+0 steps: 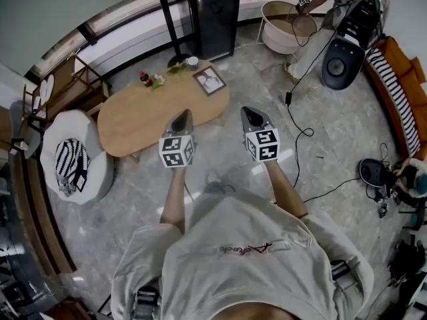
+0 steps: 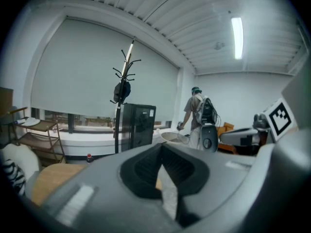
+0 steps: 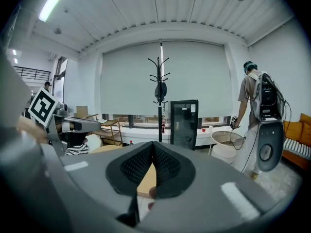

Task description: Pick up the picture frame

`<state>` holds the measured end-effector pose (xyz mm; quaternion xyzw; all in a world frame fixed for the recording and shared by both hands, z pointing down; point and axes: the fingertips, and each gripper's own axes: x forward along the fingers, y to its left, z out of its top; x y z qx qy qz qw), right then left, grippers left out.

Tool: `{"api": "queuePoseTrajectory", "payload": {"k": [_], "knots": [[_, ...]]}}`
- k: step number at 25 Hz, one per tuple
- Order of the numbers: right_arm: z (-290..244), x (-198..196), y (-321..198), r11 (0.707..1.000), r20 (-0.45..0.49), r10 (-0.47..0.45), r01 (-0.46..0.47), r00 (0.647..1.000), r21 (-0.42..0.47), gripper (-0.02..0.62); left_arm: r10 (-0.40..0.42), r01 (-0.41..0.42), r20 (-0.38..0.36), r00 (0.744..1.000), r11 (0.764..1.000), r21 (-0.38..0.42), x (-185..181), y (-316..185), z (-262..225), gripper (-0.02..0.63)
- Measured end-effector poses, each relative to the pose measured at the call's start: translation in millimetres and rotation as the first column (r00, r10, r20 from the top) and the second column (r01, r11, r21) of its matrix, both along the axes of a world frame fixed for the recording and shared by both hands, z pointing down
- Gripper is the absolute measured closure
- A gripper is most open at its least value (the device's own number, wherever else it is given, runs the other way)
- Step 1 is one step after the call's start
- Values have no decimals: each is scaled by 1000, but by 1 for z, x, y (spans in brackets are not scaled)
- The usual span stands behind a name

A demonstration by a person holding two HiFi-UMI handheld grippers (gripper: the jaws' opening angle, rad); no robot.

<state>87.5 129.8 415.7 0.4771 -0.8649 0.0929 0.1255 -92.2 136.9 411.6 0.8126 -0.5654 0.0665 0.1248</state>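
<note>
Closest to the lens in the head view is the person's white shirt [image 1: 247, 265], which fills the lower middle of the frame. Just above it, the left gripper [image 1: 184, 115] and the right gripper [image 1: 251, 111] are held side by side near the centre, each with its marker cube toward the person and its tip pointing to the top of the frame. Both gripper views show the jaws clenched, the pad tips meeting with nothing between them, so both grippers are empty. The picture frame [image 1: 209, 80] lies flat on the upper right end of a long wooden table [image 1: 143, 119], above and between the two grippers and apart from both. The left gripper's tip overlaps the table's near edge in the picture, while the right one is over the grey stone floor [image 1: 333, 132] just right of the table. A cup [image 1: 192, 63] and a small bottle [image 1: 143, 77] stand along the table's far edge, left of the frame. A black cabinet [image 1: 215, 15] and a coat stand [image 1: 167, 19] rise at the top centre. A white armchair [image 1: 93, 175] with a striped cushion [image 1: 70, 162] sits at the left. At the upper right, a second person [image 1: 313, 39] stands beside a round white tub [image 1: 277, 29].
</note>
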Motion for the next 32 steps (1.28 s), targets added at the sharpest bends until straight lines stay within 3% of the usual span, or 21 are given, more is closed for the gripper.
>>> {"api": "queuePoseTrajectory", "payload": {"k": [16,32], "knots": [[-7,-41,-101,999,-10,38,-38,999,26,589,35,-35,-15,999,999,28,-40,-112,-11,604],[0,-55,-128,997,3,79,-79,997,28,589,78,-78,2,997,997,26,-53,-144,-5,604]]}}
